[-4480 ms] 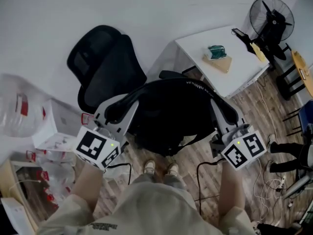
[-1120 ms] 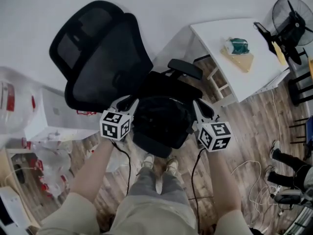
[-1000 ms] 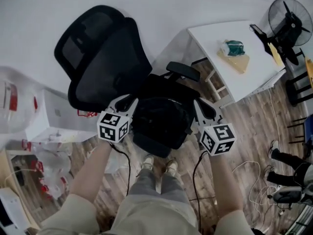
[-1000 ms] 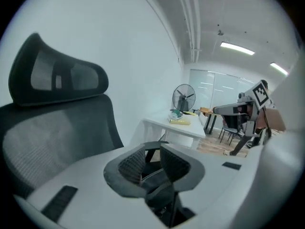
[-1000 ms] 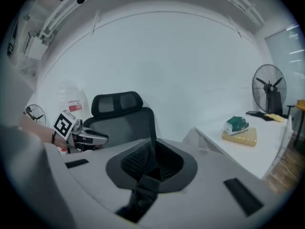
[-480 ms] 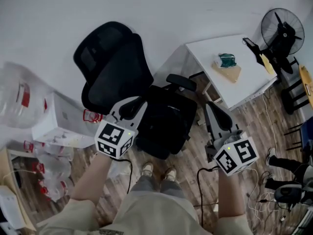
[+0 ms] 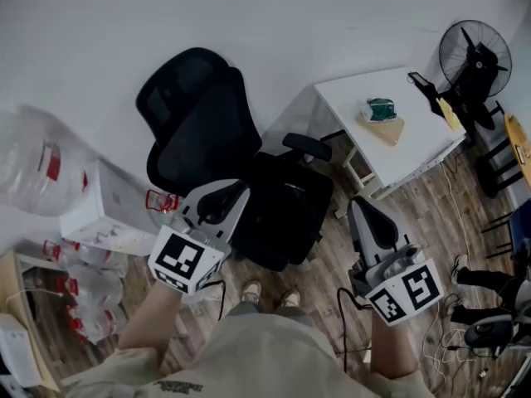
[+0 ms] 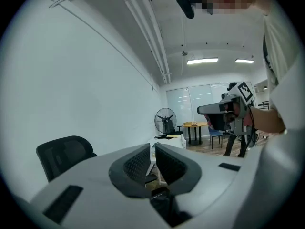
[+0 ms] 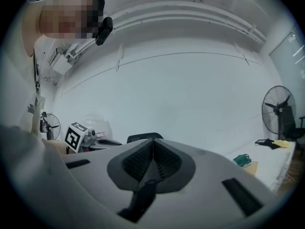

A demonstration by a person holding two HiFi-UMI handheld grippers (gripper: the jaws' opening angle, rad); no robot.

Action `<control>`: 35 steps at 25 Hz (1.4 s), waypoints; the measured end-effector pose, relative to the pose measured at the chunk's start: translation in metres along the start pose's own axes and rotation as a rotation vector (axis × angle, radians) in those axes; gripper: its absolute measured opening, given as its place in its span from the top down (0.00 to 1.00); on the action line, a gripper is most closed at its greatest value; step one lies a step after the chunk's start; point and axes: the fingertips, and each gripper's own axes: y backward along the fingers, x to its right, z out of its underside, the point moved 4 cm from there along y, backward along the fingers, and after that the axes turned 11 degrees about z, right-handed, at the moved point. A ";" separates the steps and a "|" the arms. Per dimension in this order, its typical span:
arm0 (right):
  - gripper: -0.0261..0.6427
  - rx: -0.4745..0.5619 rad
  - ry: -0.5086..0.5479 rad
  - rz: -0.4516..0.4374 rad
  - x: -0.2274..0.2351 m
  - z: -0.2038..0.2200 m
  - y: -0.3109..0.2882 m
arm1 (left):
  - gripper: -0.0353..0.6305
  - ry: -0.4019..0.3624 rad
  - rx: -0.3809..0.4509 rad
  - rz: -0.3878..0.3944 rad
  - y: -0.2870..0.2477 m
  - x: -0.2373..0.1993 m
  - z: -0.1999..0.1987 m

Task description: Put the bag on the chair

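**Bag on chair seat, both tongs clear of it**

Bag (image 7: 286, 210): black, lay on the seat of the chair (image 7: 199, 114), mid-frame in the head view. Nothing touched it. Chair back rose at 11 o'clock from the bag, one armrest (image 7: 307, 146) at 1 o'clock.

Left gripper (image 7: 222, 193): at 9 o'clock from the bag, just beside the seat edge and above it. In its own view the jaws stood a narrow slit apart, having just been closing, with nothing between them.

Right gripper (image 7: 365, 207): at 3 to 4 o'clock from the bag, apart from the chair, over the wood floor (image 7: 448, 197). Jaws pressed together, empty.

Shoes (image 7: 250, 288) of the person at 6 o'clock, close under the seat.

Further out: white table (image 7: 415, 152) at 2 o'clock, bearing a green object (image 7: 382, 109) on a tan board (image 7: 383, 128). Fan (image 7: 473, 52) beyond the table, at 2 o'clock. White box (image 7: 104, 210) and clear water jug (image 7: 37, 177) at 9 o'clock, well apart from the chair.
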 end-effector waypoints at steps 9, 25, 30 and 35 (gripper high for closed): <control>0.93 -0.048 -0.016 0.000 -0.010 0.014 0.035 | 0.89 -0.001 0.026 -0.021 0.020 0.028 -0.005; 0.93 -0.072 -0.021 -0.009 -0.006 0.035 0.055 | 0.91 -0.015 0.010 -0.073 0.028 0.044 0.002; 0.93 -0.057 -0.023 -0.013 -0.007 0.029 0.052 | 0.91 -0.003 0.012 -0.076 0.027 0.046 0.000; 0.93 -0.054 -0.023 -0.026 -0.011 0.031 0.052 | 0.91 -0.028 0.018 -0.079 0.026 0.046 -0.003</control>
